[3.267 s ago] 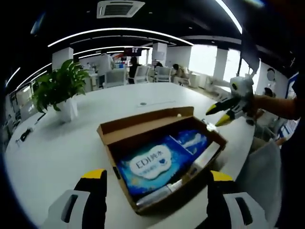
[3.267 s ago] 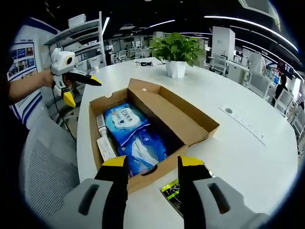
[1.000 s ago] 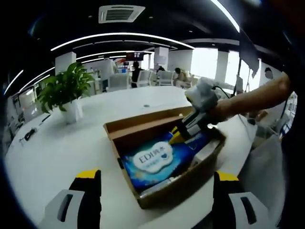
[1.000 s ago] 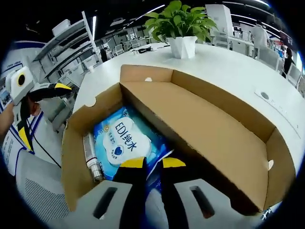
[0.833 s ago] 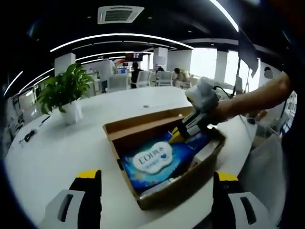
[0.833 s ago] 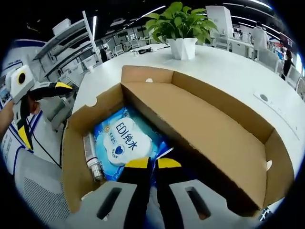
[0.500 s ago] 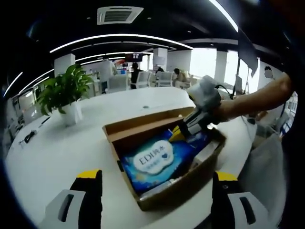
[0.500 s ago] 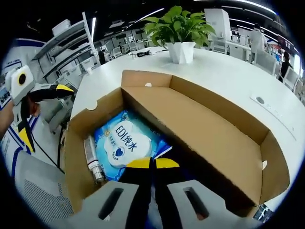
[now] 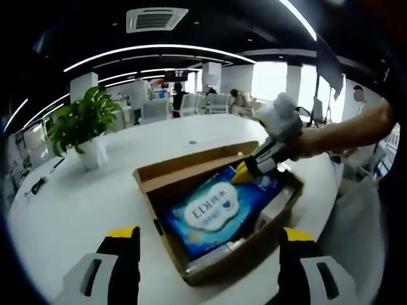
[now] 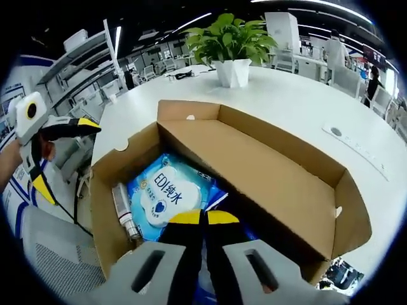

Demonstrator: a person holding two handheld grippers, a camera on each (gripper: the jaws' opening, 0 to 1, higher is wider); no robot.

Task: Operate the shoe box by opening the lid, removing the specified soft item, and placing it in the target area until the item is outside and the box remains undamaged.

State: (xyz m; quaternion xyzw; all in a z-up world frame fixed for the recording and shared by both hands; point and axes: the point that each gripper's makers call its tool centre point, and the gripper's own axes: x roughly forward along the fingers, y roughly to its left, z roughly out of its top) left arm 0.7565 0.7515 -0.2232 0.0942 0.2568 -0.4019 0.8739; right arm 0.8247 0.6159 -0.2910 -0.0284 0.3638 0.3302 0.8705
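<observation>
Here, nearest first.
Left gripper (image 9: 206,267): its two yellow-tipped jaws rise at the bottom of the left gripper view, spread wide and released, with nothing between them; it also appears at the left edge of the right gripper view (image 10: 38,146), jaws parted.
Right gripper (image 10: 203,219): in the right gripper view its yellow tips are pressed together at lower centre, clenched on the near edge of the blue wipes pack (image 10: 166,194); in the left gripper view it reaches in from the right (image 9: 245,173), tips down at the pack's far end.
Blue wipes pack: the soft item, lying inside the shoe box (image 9: 219,159), (image 10: 267,171); in the left gripper view (image 9: 219,210) its right end sits higher than its left.
Writing: a white cloud-shaped label reads "EDI" followed by Chinese characters, with a small heart below; smaller print is too fine to read.
Shoe box: brown cardboard, lid open and standing back along the far side in the left gripper view; it rests on the white table (image 9: 70,203), (image 10: 292,108).
Beside the pack: a slim tube-like item (image 10: 124,219) lies along the box's left wall in the right gripper view; I cannot tell what it is.
Farther off: a potted plant (image 9: 82,127), (image 10: 230,44) in a white pot, upper left in the left gripper view, top centre in the right gripper view.
Background: office desks, chairs and people, ceiling light strips.
</observation>
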